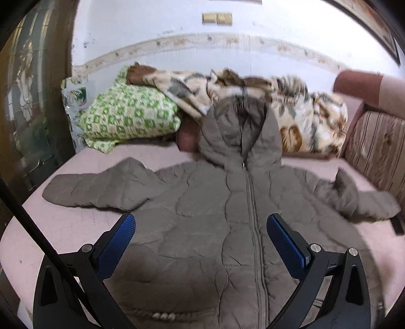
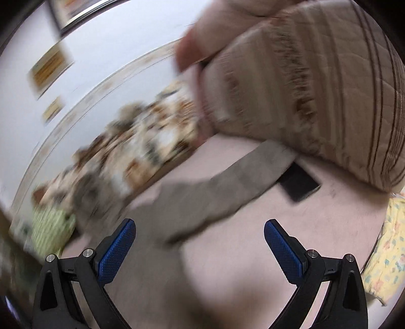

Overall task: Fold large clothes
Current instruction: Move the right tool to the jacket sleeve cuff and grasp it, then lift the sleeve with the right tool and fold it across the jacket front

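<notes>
While the grey puffy jacket (image 1: 227, 202) lies spread flat, front up and zipped, on the pink couch seat (image 1: 76, 222), the left claw (image 1: 201, 224) hovers above its lower half with both blue-padded fingers spread wide, released and gripping nothing. From that claw the hood (image 1: 238, 131) points to 12 o'clock, one sleeve (image 1: 101, 186) stretches out toward 10 o'clock, and the other sleeve (image 1: 362, 200) reaches toward 2 o'clock. The zipper (image 1: 253, 215) runs up just right of the midpoint between the fingers.

In the right wrist view, which is heavily smeared by motion, the right claw (image 2: 200, 230) is likewise released, its fingers far apart and empty. The jacket's sleeve (image 2: 215, 184) lies just ahead of it, running from between the fingers toward 1 o'clock, where its cuff ends beside a dark flat slab (image 2: 300, 183) that is too blurred to identify.

At the back of the seat, toward 12 o'clock in the left view, a leaf-patterned blanket (image 1: 303, 114) is heaped against a white wall (image 1: 177, 25), with a green-and-white checked pillow (image 1: 126, 116) at 11 o'clock. A striped cushion (image 1: 374, 149) stands at 3 o'clock, and it fills the upper right of the right view (image 2: 316, 88). Yellow patterned fabric (image 2: 384, 253) shows at the right view's 4 o'clock edge. Two beige switch plates (image 1: 217, 19) sit high on the wall.
</notes>
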Demonstrator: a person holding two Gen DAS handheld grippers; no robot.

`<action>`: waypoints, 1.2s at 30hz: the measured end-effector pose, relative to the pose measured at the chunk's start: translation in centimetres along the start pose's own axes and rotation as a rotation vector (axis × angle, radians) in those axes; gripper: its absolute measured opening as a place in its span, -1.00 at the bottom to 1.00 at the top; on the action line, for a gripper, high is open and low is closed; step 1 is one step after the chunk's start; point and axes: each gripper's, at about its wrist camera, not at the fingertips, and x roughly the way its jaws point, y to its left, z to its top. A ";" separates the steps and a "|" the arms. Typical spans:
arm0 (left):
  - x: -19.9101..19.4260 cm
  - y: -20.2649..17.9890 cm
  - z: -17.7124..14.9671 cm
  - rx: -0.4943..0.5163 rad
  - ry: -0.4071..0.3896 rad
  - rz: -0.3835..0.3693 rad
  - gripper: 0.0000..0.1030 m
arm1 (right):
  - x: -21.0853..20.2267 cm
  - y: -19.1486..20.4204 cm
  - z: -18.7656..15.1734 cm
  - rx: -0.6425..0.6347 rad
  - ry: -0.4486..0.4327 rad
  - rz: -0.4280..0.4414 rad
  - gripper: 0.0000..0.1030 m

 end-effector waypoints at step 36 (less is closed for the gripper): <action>8.0 2.0 -0.9 -0.036 0.173 -0.010 1.00 | 16.2 -11.5 9.1 0.224 -0.049 -0.188 -0.73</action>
